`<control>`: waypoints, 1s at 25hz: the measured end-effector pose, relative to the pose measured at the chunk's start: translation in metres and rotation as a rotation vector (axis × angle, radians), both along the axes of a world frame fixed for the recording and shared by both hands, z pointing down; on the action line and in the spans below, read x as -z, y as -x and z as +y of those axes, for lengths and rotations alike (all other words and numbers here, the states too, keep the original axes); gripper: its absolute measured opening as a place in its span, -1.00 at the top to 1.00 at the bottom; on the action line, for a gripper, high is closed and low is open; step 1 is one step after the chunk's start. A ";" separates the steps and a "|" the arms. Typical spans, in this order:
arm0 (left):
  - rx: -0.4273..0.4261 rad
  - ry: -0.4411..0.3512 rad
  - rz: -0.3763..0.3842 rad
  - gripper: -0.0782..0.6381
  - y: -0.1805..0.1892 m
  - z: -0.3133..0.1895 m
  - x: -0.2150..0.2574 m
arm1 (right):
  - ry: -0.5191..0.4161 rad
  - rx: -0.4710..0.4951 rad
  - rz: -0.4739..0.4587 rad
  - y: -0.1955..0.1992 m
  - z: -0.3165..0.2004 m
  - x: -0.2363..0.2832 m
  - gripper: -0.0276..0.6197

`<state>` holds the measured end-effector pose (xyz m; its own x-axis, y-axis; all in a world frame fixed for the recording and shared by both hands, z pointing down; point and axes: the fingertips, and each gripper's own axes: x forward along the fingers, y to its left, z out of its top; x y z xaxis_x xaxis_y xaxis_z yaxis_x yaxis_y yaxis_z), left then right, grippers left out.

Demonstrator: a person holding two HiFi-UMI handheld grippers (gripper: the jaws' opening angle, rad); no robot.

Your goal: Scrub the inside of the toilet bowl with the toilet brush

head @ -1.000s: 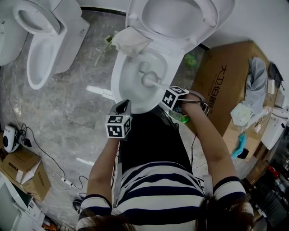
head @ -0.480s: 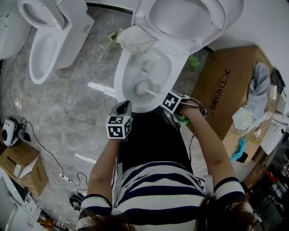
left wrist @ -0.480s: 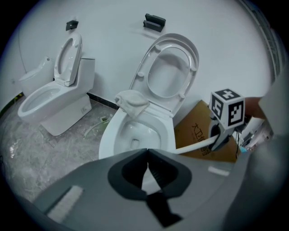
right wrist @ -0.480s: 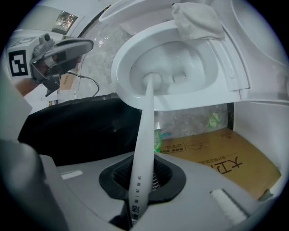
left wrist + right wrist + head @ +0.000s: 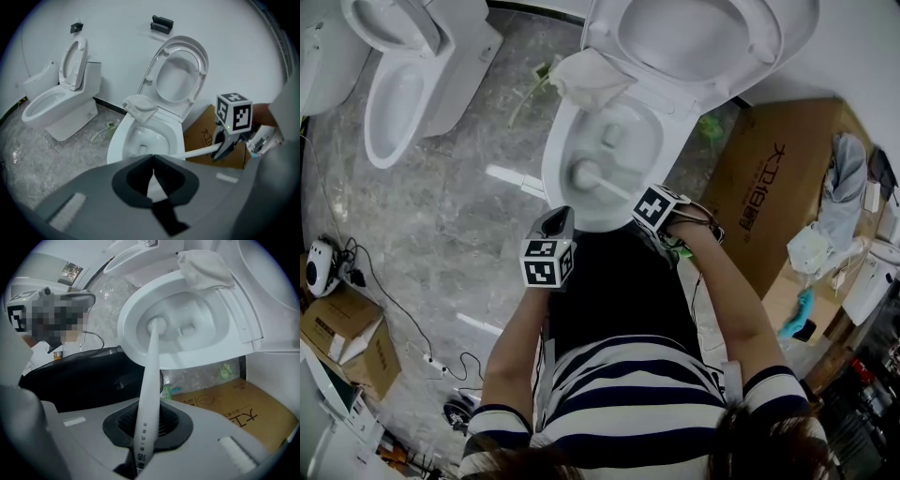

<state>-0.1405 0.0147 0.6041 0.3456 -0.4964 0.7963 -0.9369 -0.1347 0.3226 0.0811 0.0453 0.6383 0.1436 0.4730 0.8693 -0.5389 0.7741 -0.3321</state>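
Right gripper view shows my right gripper (image 5: 147,426) clenched on the white brush (image 5: 150,376), whose handle runs up between the jaws. Small Chinese print runs along the handle, too fine for me to read. The brush head sits down inside the bowl (image 5: 125,341), against its near-left wall and short of the drain.

My left gripper (image 5: 153,174) is closed on nothing, its jaws meeting at the tips. It is held just before the bowl's front rim, beside the right gripper.

From the head view, a crumpled pale cloth (image 5: 589,77) lies on the bowl's back-left rim, below the raised lid (image 5: 703,37). A cardboard box (image 5: 773,202) stands just to the right of the toilet. Dark Chinese characters are printed on it, beginning 大卫; I can't make out the rest.

A second toilet (image 5: 403,89) stands farther off to the left with its lid up, on the grey marbled floor (image 5: 459,216).
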 end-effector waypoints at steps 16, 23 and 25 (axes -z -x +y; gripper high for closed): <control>0.013 0.001 -0.003 0.78 0.005 0.001 -0.001 | -0.111 -0.057 -0.007 0.006 -0.017 -0.022 0.81; 0.014 -0.005 -0.003 0.78 0.007 -0.001 0.001 | -0.166 -0.120 -0.016 0.005 -0.018 -0.020 0.82; 0.015 -0.008 0.002 0.78 0.007 -0.002 0.001 | -0.181 -0.120 -0.023 0.005 -0.020 -0.019 0.81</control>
<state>-0.1477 0.0130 0.6033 0.3394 -0.5080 0.7917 -0.9383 -0.1234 0.3231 0.0763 0.0255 0.6568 0.0751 0.3217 0.9439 -0.6245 0.7531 -0.2070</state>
